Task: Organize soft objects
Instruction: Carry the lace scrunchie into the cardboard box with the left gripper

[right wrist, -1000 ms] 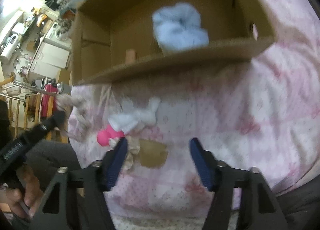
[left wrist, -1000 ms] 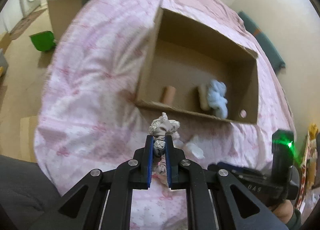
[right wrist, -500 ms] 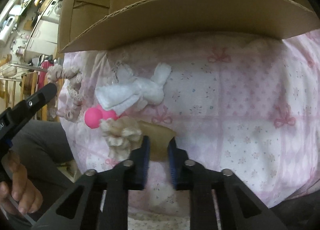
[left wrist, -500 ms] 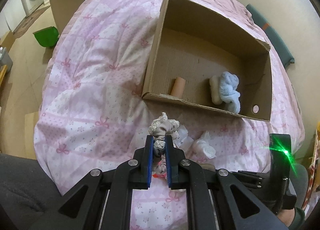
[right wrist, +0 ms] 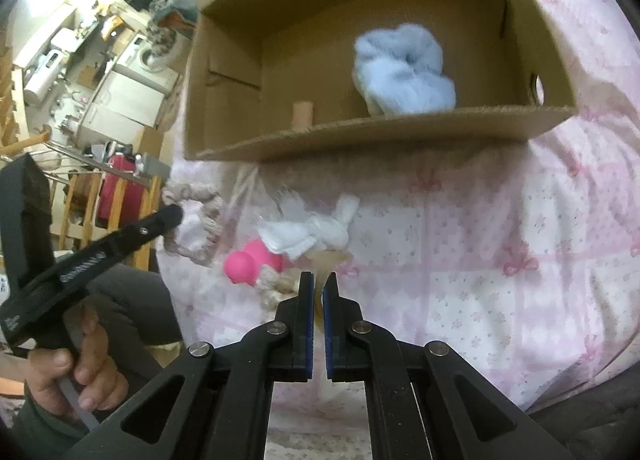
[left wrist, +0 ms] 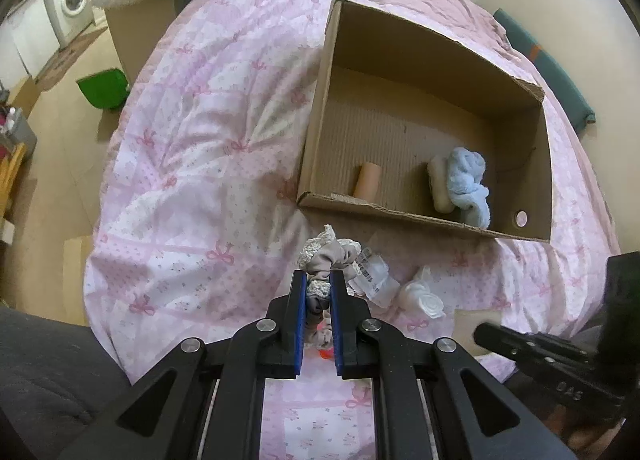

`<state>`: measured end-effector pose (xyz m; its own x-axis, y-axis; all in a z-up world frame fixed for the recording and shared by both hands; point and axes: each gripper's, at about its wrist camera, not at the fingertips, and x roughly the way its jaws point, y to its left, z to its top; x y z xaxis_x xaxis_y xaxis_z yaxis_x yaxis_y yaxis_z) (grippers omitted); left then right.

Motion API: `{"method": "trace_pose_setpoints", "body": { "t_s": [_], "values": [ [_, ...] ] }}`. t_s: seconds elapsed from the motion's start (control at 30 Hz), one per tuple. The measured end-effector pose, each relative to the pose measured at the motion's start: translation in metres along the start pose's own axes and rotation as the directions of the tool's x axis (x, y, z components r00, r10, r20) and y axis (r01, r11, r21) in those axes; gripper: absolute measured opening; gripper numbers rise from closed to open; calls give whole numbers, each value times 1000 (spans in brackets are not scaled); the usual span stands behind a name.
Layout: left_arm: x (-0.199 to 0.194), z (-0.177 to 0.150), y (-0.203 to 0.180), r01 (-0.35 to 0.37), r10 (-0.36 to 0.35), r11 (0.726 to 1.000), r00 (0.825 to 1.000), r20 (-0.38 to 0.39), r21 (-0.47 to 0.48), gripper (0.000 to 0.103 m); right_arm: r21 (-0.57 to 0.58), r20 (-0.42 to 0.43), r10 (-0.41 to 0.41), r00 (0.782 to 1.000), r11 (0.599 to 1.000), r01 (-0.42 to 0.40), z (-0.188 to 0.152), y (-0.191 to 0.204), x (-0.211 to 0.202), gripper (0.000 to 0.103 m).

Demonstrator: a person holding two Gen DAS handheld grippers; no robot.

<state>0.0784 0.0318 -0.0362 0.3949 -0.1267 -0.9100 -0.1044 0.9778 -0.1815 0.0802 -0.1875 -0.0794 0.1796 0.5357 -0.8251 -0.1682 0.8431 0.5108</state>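
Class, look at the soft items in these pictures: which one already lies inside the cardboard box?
The fluffy light-blue scrunchie, resting in the cardboard box. The grey scrunchie is clamped in the left gripper, and the white cloth lies outside on the bedspread.

Towel (left wrist: 468,180) and roll (left wrist: 367,179) in box (left wrist: 420,216); scrunchie (left wrist: 330,256) before it.
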Motion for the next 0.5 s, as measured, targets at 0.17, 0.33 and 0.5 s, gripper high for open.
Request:
{"method": "trace_pose_setpoints", "body": {
  "t_s": [0.17, 0.33, 0.5],
  "values": [
    [-11, -4, -3, -5, 5, 1000, 999, 40, 19, 10, -8, 31, 15, 999, 1000, -14, 0, 0, -9, 6],
    [-25, -4, -2, -10, 9, 1000, 997, 71, 14, 10, -17, 75, 32, 997, 999, -31, 0, 2, -27, 6],
    [-44, 7, -6, -5, 3, 1000, 994, 108, 17, 10, -41, 148, 16, 989, 999, -10, 12, 6, -54, 6]
  ]
}}
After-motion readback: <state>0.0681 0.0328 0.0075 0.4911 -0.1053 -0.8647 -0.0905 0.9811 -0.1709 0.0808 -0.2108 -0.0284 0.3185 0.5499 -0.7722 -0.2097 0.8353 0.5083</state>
